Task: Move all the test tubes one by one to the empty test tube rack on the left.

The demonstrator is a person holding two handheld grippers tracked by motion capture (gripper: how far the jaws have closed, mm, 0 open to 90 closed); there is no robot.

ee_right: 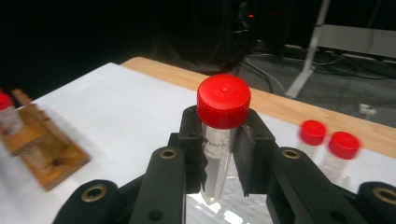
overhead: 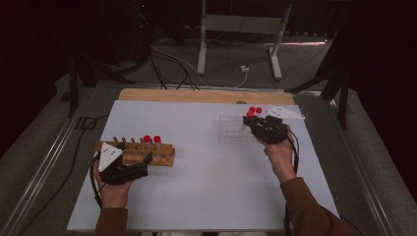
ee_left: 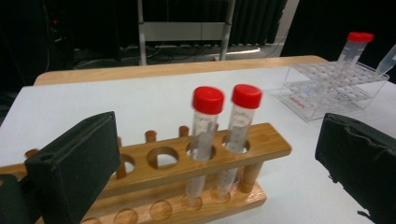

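Note:
A wooden rack (overhead: 167, 156) lies at the table's left with two red-capped tubes (overhead: 152, 140) upright in its right-hand holes. My left gripper (overhead: 143, 161) sits just in front of the rack, open. In the left gripper view its jaws stand wide apart on either side of the rack (ee_left: 261, 144) and both tubes (ee_left: 205, 126), touching neither. At the right, my right gripper (overhead: 252, 123) is shut on a red-capped tube (overhead: 250, 115) over the clear plastic rack (overhead: 230, 130). The right gripper view shows that tube (ee_right: 222, 116) upright, pinched between the pads (ee_right: 247, 140).
Two more red-capped tubes (ee_right: 327, 142) stand in the clear rack (ee_left: 327, 84) behind the held one. The white table top (overhead: 206, 172) has a wooden strip (overhead: 196, 96) along its far edge. Cables and a metal stand (overhead: 241, 29) are on the floor beyond.

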